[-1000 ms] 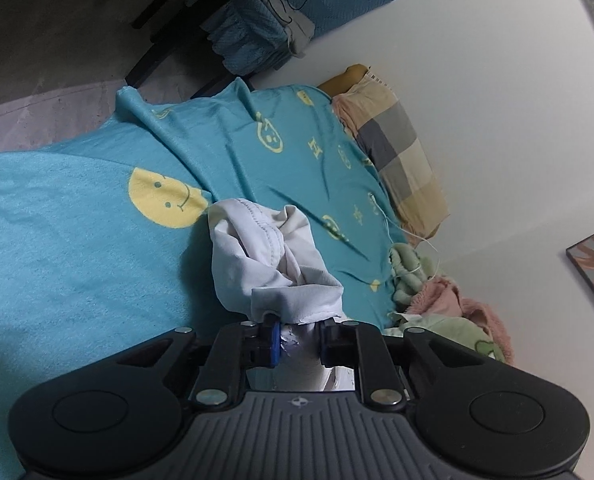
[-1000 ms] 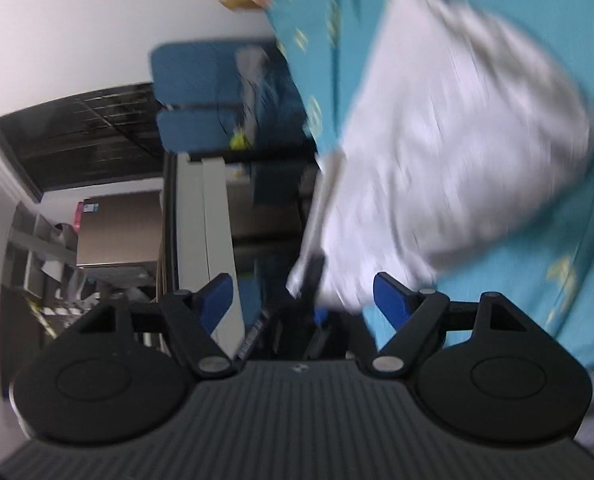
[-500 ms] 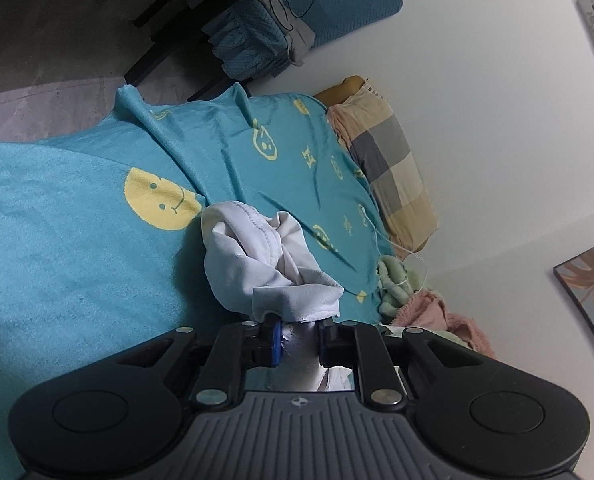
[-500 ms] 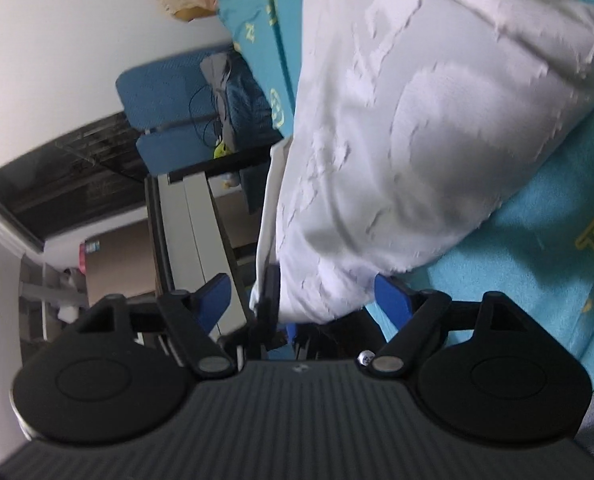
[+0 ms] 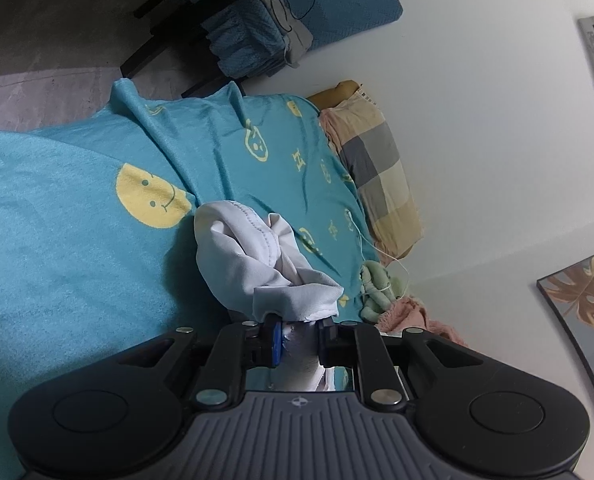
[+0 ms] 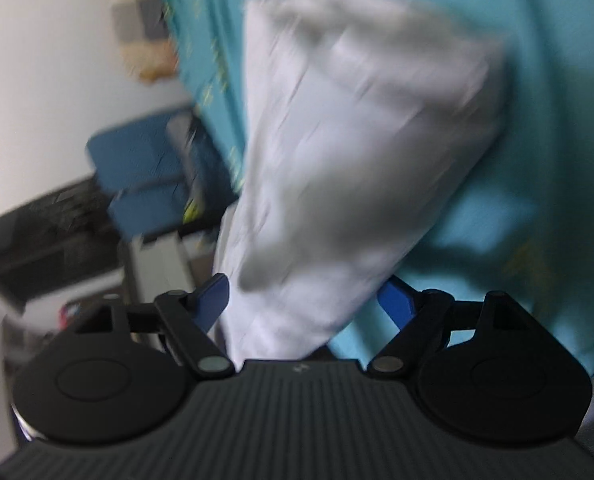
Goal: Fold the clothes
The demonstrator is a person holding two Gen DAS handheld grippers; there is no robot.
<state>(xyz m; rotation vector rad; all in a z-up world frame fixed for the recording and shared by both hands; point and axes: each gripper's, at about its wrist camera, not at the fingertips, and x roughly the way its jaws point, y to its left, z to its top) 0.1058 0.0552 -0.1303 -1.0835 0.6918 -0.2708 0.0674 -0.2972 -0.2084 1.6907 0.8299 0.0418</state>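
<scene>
L gripper (image 5: 299, 344) pinches a bunched corner of the white garment (image 5: 253, 256), jaws nearly closed w/ cloth wedged between the blue pads; the rest of the fabric trails away toward 11 o'clock, crumpled over the teal bedsheet (image 5: 57, 248) just beside a yellow smiley print (image 5: 151, 200). In the R wrist view, R gripper (image 6: 305, 304) stands wide, and the same garment (image 6: 357, 152) hangs as a thick fold running from 12 o'clock down into the gap between the blue fingers (image 6: 209, 298). That frame is motion-blurred, so whether the pads touch cloth is hard to say; they look spread to either side of it, not clamped. Beyond the bed in the L view: a checked pillow (image 5: 377, 168) at 1 o'clock, a heap of pink and green cloth (image 5: 393, 300) at 3 o'clock against the wall, a blue chair (image 5: 297, 20) at 12. Step in hand, as it reads: getting a second hold on a still-crumpled garment, i.e. early in the fold, nothing laid flat yet. Next move likely calls for R to close on one clean edge rather than the whole wad, then both hands draw apart to spread the piece on the sheet. Risk: grabbing several layers at once, leaving the cloth twisted when stretched.
</scene>
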